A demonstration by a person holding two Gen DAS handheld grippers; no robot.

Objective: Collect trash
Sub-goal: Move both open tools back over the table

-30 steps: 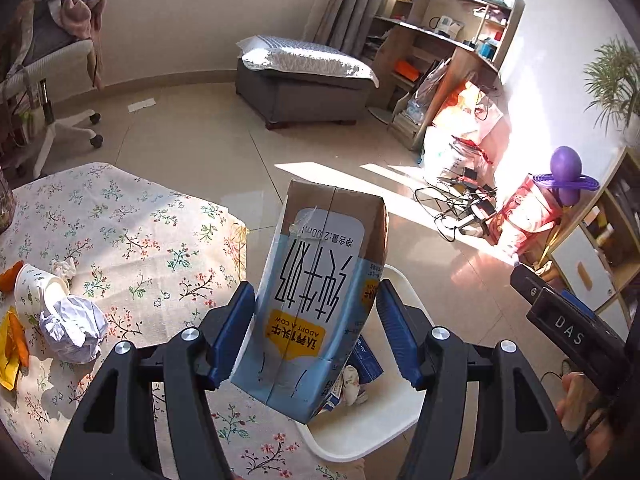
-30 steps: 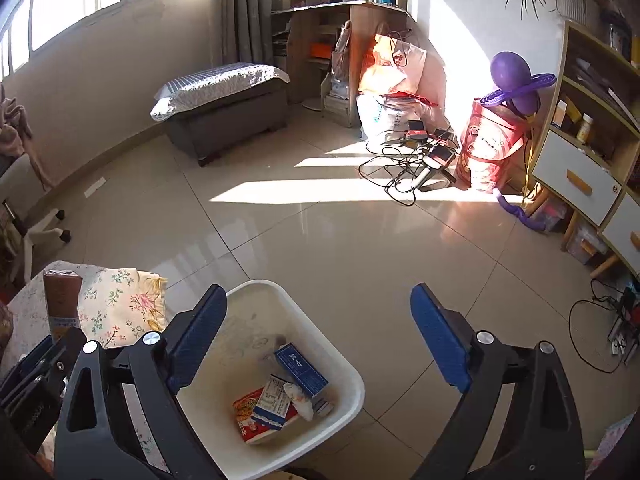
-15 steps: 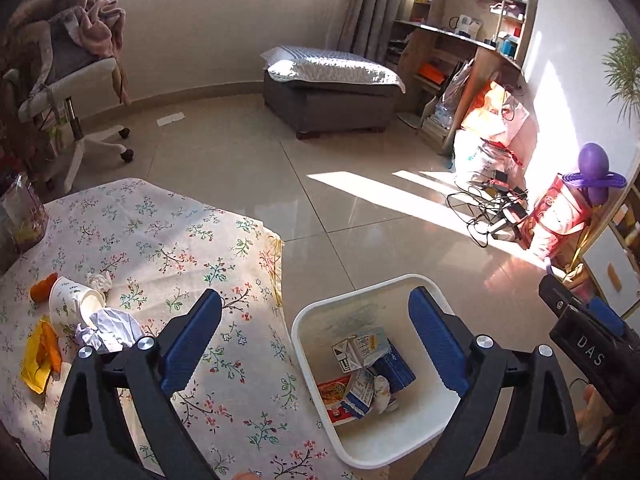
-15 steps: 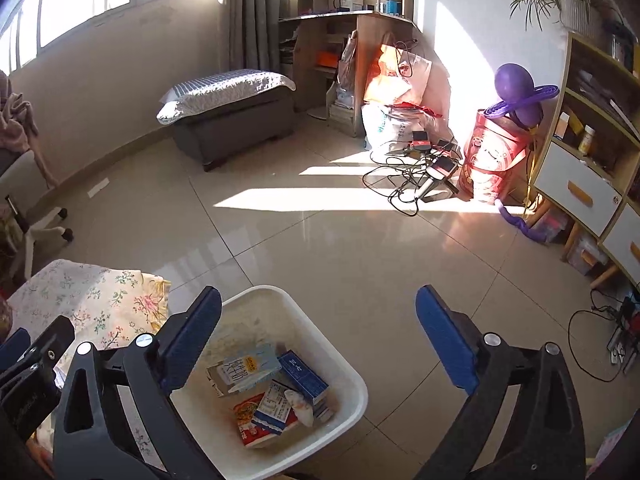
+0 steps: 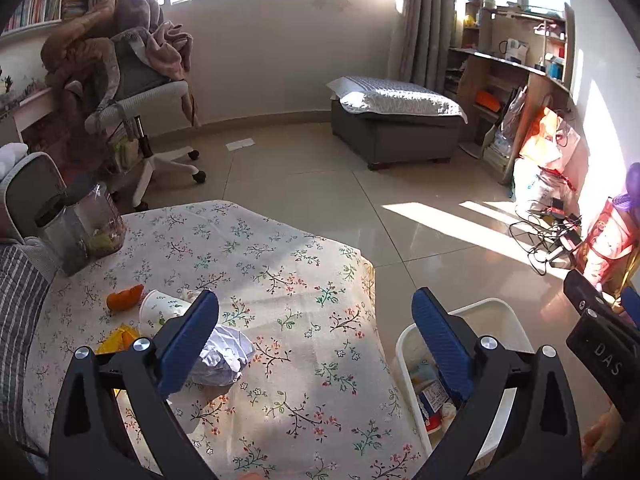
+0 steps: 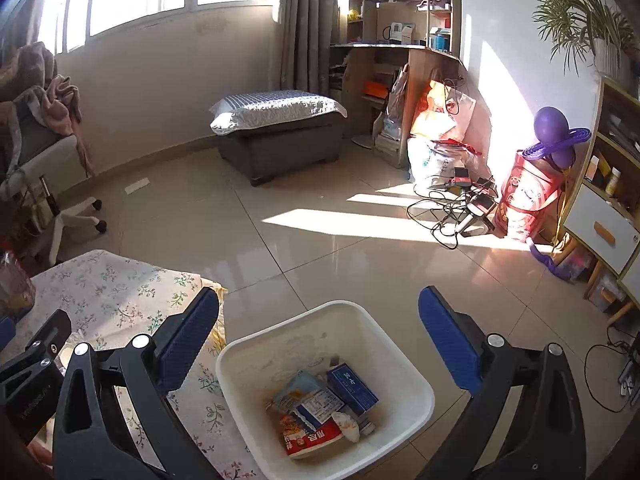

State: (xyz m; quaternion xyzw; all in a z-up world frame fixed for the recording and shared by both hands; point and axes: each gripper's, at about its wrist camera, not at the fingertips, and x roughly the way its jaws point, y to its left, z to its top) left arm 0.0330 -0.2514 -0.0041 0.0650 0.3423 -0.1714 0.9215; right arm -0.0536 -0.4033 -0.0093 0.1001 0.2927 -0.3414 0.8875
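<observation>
Floral table (image 5: 280,272), crumpled paper (image 5: 224,356) beside open left tongs (image 5: 316,340)

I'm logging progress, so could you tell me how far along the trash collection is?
Done: cartons and wrappers lie in the bin. In hand: nothing; the left gripper and right gripper are both open and empty. Left: the crumpled paper, paper cup and orange peels on the table.

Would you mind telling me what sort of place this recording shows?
Most likely a lived-in home room: a floral-clothed table, a padded ottoman, a cluttered desk with shelves and a houseplant.
</observation>
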